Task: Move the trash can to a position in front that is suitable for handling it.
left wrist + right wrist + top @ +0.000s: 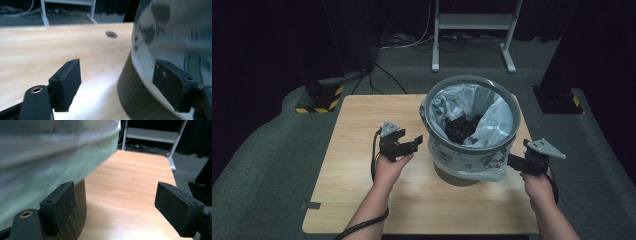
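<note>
A grey bin (472, 80) lined with a pale plastic bag (492, 125) stands on the right half of the wooden table (362, 200). Dark scraps (460, 128) lie at the bottom of the bag. My left gripper (411, 137) hovers just left of the bin, open, with nothing between its pads. In the left gripper view, the left gripper (117, 82) points past the bin's dark base (135, 95), and the bag's overhang (170, 37) is behind its right pad. My right gripper (518, 154) is open beside the bin's right side. In the right gripper view, the right gripper (115, 207) has the bin's base (80, 205) by its left pad.
A white metal stand (472, 22) is on the floor behind the table. Black posts with yellow-and-black striped feet (319, 100) flank the table's far corners, and cables trail across the grey carpet. A small dark oval mark (111, 34) sits on the tabletop.
</note>
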`<action>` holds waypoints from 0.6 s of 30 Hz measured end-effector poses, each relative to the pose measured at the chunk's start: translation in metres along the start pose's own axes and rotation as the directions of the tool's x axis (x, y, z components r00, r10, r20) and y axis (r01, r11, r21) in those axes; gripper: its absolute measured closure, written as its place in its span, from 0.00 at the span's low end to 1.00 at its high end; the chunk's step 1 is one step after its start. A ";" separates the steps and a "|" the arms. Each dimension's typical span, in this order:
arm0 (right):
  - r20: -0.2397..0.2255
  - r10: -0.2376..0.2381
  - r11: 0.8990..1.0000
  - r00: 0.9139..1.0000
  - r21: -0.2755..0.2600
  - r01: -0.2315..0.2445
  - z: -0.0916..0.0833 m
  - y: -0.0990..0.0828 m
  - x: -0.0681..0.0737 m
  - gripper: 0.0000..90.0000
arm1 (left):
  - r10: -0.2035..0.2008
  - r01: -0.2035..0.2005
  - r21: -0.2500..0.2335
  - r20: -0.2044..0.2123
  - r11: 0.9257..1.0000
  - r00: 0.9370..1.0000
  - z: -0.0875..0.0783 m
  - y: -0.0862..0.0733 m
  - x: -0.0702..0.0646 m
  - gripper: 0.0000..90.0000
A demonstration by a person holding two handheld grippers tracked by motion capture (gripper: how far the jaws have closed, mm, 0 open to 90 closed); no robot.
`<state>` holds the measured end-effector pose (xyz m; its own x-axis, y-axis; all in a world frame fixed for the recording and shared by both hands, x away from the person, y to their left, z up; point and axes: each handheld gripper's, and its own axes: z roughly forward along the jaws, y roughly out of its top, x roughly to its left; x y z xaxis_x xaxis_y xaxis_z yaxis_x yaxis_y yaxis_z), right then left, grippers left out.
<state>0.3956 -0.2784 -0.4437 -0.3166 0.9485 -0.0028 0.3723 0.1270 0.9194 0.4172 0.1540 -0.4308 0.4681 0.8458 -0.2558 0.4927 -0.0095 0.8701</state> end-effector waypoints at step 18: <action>-0.064 -0.027 0.979 0.998 0.200 0.039 -0.013 -0.052 -0.001 0.18 | 0.178 -0.125 0.345 -0.127 0.930 0.976 -0.042 -0.089 0.031 0.21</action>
<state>0.3648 -0.2898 -0.4867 -0.3816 0.9243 -0.0027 0.5267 0.2199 0.8211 0.3571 0.2034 -0.4984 0.4515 0.8913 -0.0418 0.6528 -0.2980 0.6964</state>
